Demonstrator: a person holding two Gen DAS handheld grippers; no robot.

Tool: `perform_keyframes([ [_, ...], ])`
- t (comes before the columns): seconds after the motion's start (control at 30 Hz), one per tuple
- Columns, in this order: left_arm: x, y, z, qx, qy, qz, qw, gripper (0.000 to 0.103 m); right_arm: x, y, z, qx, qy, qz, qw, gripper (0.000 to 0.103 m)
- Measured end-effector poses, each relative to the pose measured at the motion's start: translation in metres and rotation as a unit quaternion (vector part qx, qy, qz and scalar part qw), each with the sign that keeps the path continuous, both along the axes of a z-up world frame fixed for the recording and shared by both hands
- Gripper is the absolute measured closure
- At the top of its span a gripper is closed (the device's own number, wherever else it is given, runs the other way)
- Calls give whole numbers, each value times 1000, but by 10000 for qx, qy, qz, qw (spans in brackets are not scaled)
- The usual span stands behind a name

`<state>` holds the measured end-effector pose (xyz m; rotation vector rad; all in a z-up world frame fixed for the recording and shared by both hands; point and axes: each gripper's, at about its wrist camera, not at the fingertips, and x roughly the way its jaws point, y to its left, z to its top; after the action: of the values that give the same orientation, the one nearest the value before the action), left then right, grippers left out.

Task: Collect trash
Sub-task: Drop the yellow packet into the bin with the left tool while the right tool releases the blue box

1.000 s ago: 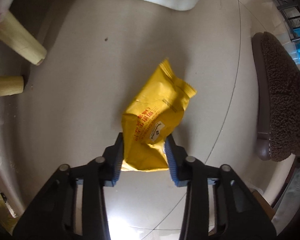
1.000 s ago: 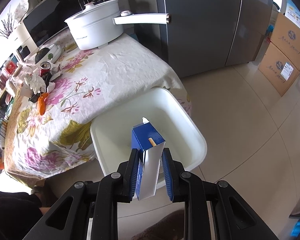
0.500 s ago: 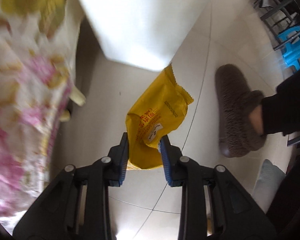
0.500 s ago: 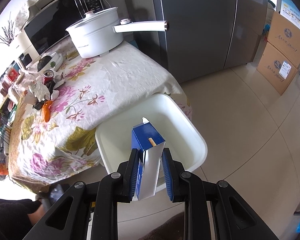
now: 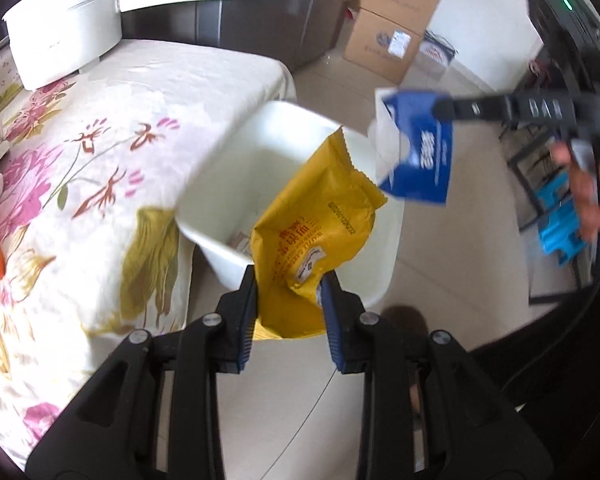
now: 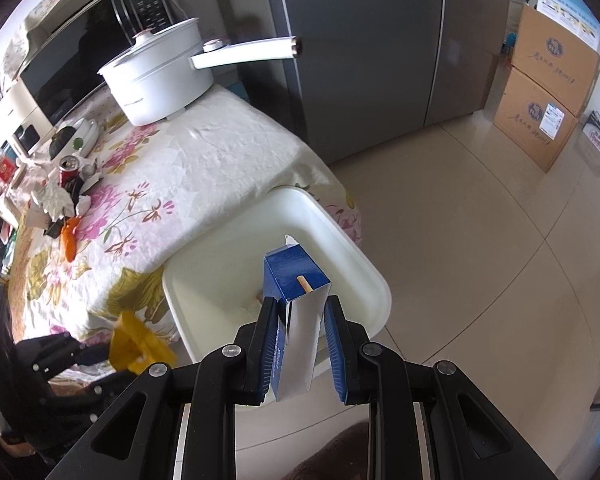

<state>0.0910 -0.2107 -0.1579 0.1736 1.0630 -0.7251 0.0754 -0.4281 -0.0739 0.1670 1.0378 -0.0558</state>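
My left gripper [image 5: 288,300] is shut on a yellow snack wrapper [image 5: 320,232], held up over the near rim of a white bin [image 5: 236,152] that stands beside the table. My right gripper [image 6: 300,316] is shut on a blue and silver carton [image 6: 296,304] with a stick poking from its top, above the same white bin [image 6: 364,276]. In the left wrist view the blue carton [image 5: 420,160] hangs over the bin's right rim. In the right wrist view the yellow wrapper [image 6: 140,344] shows at lower left. Some scraps lie at the bin's bottom.
A table with a flowered cloth [image 6: 188,176] carries a white pot [image 6: 156,76], a can [image 6: 70,172] and crumpled litter. A grey fridge [image 6: 380,48] and stacked cardboard boxes [image 6: 540,92] stand behind. A brown slipper [image 5: 404,316] sits on the tiled floor near the bin.
My left gripper has risen from the floor with the yellow wrapper and now looks down into the bin. The right gripper with the carton has stayed over the bin.
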Motion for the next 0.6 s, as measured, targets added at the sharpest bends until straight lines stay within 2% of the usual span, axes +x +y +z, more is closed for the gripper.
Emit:
perform_keyframes([
  [0.2,26,-19,5,-175,66,284,9994,70,1,-10,0,2,4,-107,9999,78],
  [0.23,27,-19,22,-188,52,330,9993,69,2,-10,0,-4,7,-108,9999,78],
  [0.3,37,-23,25,-242,40,367,9990,65,3,-10,0,-13,14,-111,9999,78],
  [0.33,39,-25,26,-252,42,380,9990,59,4,-11,0,-22,15,-113,9999,78],
  [0.37,41,-28,27,-236,51,405,9989,47,4,-11,0,-26,16,-117,9999,78],
  [0.43,45,-33,29,-110,29,435,9990,33,5,-11,0,-31,17,-127,9999,78],
  [0.47,43,-34,31,-53,7,447,9990,22,6,-11,0,-34,15,-129,9999,78],
  [0.53,40,-32,32,-6,-6,405,9992,12,6,-11,1,-37,5,-131,9999,78],
  [0.6,37,-30,33,105,-51,334,9994,8,6,-10,1,-53,0,-126,9999,78],
])
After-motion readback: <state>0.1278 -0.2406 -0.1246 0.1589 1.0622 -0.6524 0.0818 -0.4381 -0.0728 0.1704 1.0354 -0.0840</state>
